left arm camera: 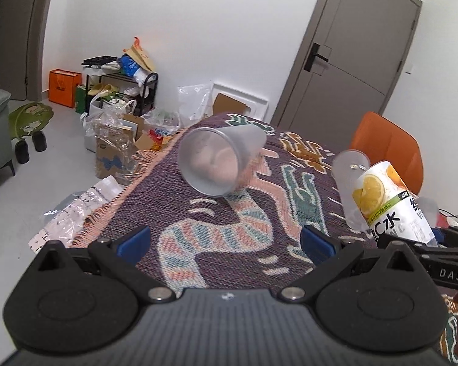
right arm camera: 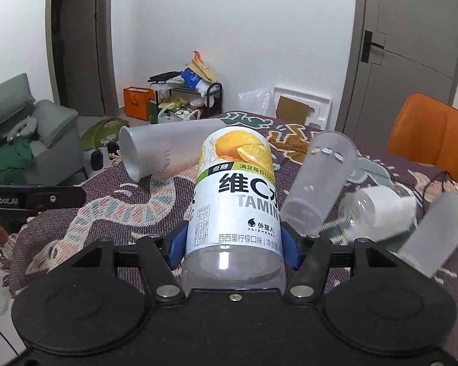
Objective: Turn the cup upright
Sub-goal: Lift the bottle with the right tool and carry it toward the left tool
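Observation:
A frosted cup (left arm camera: 219, 160) lies on its side on the patterned cloth (left arm camera: 216, 231), mouth toward my left gripper (left arm camera: 226, 241), which is open and empty a short way in front of it. The same cup shows at the left of the right wrist view (right arm camera: 161, 149). My right gripper (right arm camera: 232, 244) is shut on a lemon-label clear cup (right arm camera: 235, 201), held tilted above the cloth; it also shows at the right of the left wrist view (left arm camera: 390, 201). A second frosted cup (right arm camera: 317, 183) lies tipped just right of it.
Another frosted cup (right arm camera: 436, 231) and a clear bottle with a white label (right arm camera: 378, 210) lie at the right. An orange chair (right arm camera: 433, 134) stands behind the table. Bags, boxes and a rack (left arm camera: 119, 97) clutter the floor beyond the table's left edge.

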A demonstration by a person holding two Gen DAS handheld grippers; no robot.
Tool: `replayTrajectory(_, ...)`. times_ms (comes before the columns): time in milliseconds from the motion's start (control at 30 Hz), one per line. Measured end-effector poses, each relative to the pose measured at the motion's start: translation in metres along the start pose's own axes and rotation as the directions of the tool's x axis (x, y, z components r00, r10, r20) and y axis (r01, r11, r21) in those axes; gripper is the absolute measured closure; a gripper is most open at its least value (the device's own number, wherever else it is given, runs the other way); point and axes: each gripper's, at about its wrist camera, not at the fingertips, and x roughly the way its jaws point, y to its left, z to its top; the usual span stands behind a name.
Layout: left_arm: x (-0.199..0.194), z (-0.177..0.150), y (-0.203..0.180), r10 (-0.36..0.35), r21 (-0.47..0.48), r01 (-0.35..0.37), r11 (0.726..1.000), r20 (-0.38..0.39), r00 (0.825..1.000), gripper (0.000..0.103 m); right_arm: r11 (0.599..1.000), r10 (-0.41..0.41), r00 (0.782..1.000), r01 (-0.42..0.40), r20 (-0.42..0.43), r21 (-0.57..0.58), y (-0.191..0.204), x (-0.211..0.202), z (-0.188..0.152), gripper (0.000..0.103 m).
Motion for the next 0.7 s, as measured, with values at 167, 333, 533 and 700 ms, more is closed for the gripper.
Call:
replayTrajectory(167,-0.005,-0.007,-0.013,-0.018,0.035,0.018,0.999,-0.005,1.0,0.0,0.999,-0.006,1.0,0.005,0.013,0.037,-0.006,-0.017,-0.013,0.044)
replayTrajectory(333,-0.009,-0.012,-0.027,-0.044,0.073,0.045,0.996,-0.014,0.999,0.0,0.996,-0.014,1.0,0.013,0.014,0.087,-0.015,-0.03,-0.028,0.044)
replayTrajectory(533,-0.01,-0.02,-0.04,-0.08,0.106,0.083,0.991,-0.036,0.996,0.0,0.989,-0.012,1.0,0.012,-0.003,0.144,-0.021,-0.039,-0.048,0.044)
replayTrajectory(700,-0.009,-0.026,-0.05,-0.103,0.136,0.109,0.985,-0.055,0.993,0.0,0.982,-0.007,1.0,0.011,-0.024,0.186,-0.023,-0.039,-0.062,0.044)
